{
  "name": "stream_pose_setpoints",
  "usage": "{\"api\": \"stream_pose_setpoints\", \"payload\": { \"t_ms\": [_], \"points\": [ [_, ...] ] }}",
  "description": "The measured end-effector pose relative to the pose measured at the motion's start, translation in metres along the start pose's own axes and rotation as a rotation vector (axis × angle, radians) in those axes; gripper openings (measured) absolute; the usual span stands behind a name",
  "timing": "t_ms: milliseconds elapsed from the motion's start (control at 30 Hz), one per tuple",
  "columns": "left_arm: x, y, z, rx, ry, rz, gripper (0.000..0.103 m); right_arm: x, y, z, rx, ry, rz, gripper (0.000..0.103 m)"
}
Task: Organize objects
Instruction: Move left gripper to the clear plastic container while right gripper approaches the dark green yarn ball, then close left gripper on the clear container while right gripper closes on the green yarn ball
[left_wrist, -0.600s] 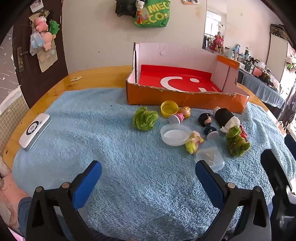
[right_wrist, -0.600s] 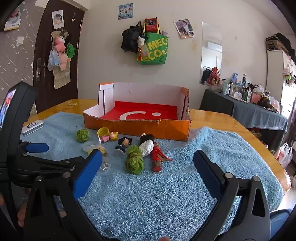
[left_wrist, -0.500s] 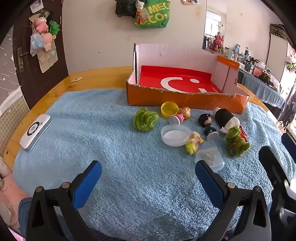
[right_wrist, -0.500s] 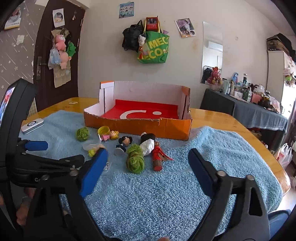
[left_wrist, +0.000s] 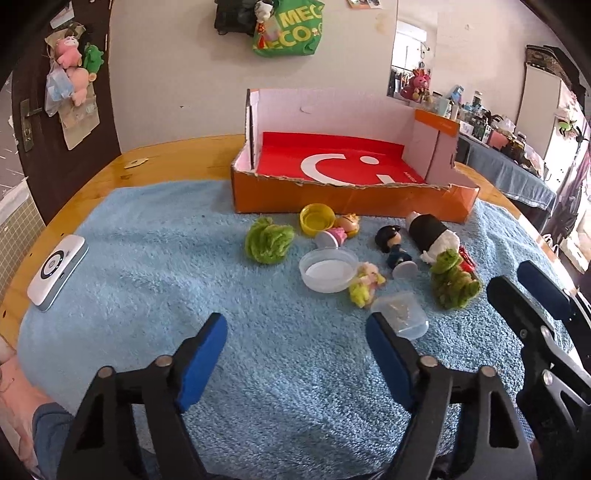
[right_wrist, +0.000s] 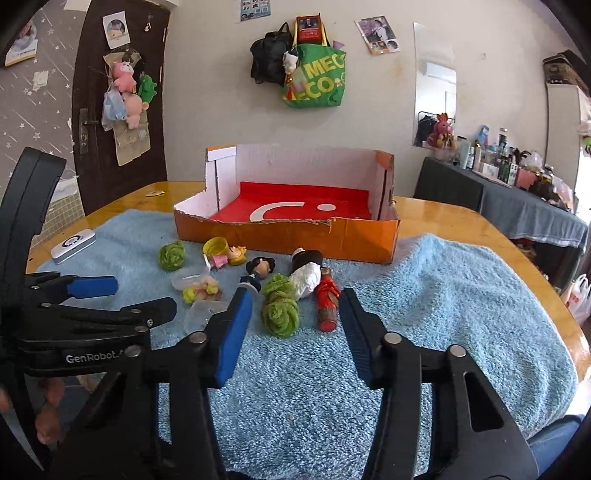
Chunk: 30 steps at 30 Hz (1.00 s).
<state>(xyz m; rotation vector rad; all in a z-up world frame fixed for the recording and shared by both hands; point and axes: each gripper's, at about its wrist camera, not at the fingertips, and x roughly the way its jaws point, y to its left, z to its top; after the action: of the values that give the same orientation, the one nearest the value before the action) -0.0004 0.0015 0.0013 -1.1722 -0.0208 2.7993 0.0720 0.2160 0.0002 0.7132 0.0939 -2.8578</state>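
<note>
One blue towel (left_wrist: 155, 258) across wooden table (left_wrist: 173, 155); left gripper (left_wrist: 295, 354) jaws wide, right gripper (right_wrist: 295, 325) jaws narrowing, empty

Dark door (right_wrist: 122, 110), pale wall (right_wrist: 207, 92), cluttered side table (right_wrist: 517, 199).

My left claw (left_wrist: 295, 354) is matte black plastic, its two arms cut with triangular openings, pinned by silver round screws and tipped with blue ribbed pads (left_wrist: 201, 363). My right claw (right_wrist: 295, 325) is built the same. White "GenRobot" lettering marks the left one's side. I wear a blue sleeve (left_wrist: 50, 424).
</note>
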Motion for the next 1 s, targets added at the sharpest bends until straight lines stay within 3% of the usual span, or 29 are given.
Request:
{"api": "stream_pose_setpoints", "payload": {
  "t_ms": [433,1000],
  "points": [
    [0.004,-0.011,0.003,0.023,0.023,-0.09,0.044,0.013,0.0,0.003,0.004,0.044,0.062,0.035],
    [-0.006,-0.032,0.002,0.058,0.049,-0.197,0.041,0.04,-0.016,0.007,0.025,0.134,0.177,0.033]
  ]
}}
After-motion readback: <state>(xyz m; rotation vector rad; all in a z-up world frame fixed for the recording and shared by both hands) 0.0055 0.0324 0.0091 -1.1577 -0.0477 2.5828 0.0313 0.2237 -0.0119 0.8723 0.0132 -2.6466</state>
